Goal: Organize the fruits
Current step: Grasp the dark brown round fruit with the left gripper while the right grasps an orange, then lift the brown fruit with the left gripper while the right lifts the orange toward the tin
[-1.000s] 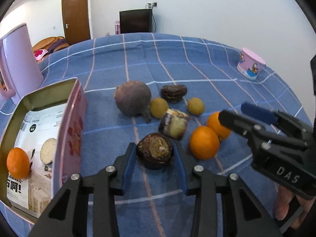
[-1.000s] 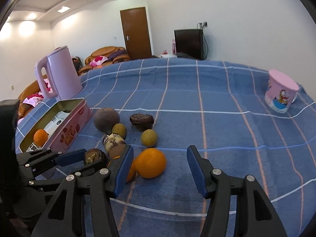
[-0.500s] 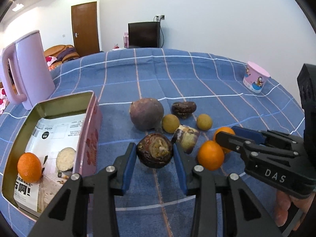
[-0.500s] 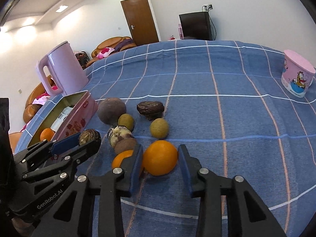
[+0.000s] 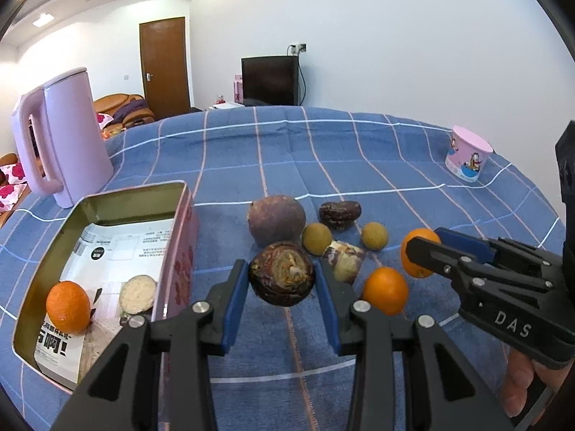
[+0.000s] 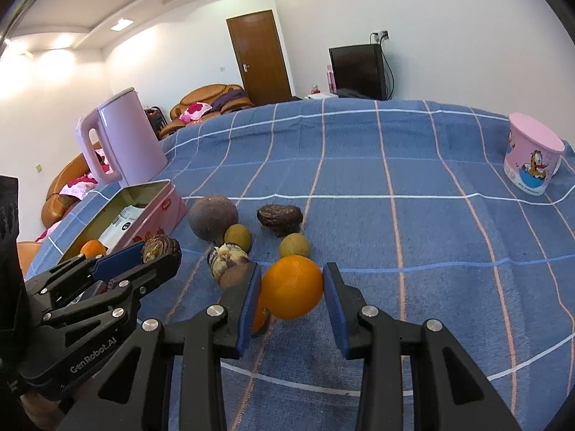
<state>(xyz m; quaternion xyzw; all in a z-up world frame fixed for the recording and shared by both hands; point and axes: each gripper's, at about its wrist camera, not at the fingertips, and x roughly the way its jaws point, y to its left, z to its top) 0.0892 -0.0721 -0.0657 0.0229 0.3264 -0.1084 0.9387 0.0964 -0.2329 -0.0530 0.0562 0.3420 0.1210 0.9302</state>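
Note:
My left gripper (image 5: 282,280) is shut on a dark brown wrinkled fruit (image 5: 281,278) and holds it above the blue cloth, right of the open pink tin (image 5: 179,237). The tin holds an orange (image 5: 68,307) and a pale round piece (image 5: 138,292). My right gripper (image 6: 291,287) is shut on an orange (image 6: 291,287) and holds it off the cloth; another orange (image 5: 385,295) lies beside it. On the cloth lie a large purple-brown fruit (image 6: 212,218), a dark wrinkled fruit (image 6: 279,215), two small greenish fruits (image 6: 238,237) (image 6: 294,245) and a cut brown-and-cream piece (image 6: 228,262).
A pink kettle (image 5: 61,143) stands behind the tin at the left. A pink cartoon cup (image 6: 532,160) stands upside down at the far right. The cloth's near edge lies below the grippers. A door, a TV and a sofa are in the background.
Both grippers have lifted with their fruits. The right gripper closed on the orange and raised it off the cloth; the left raised the brown fruit higher.

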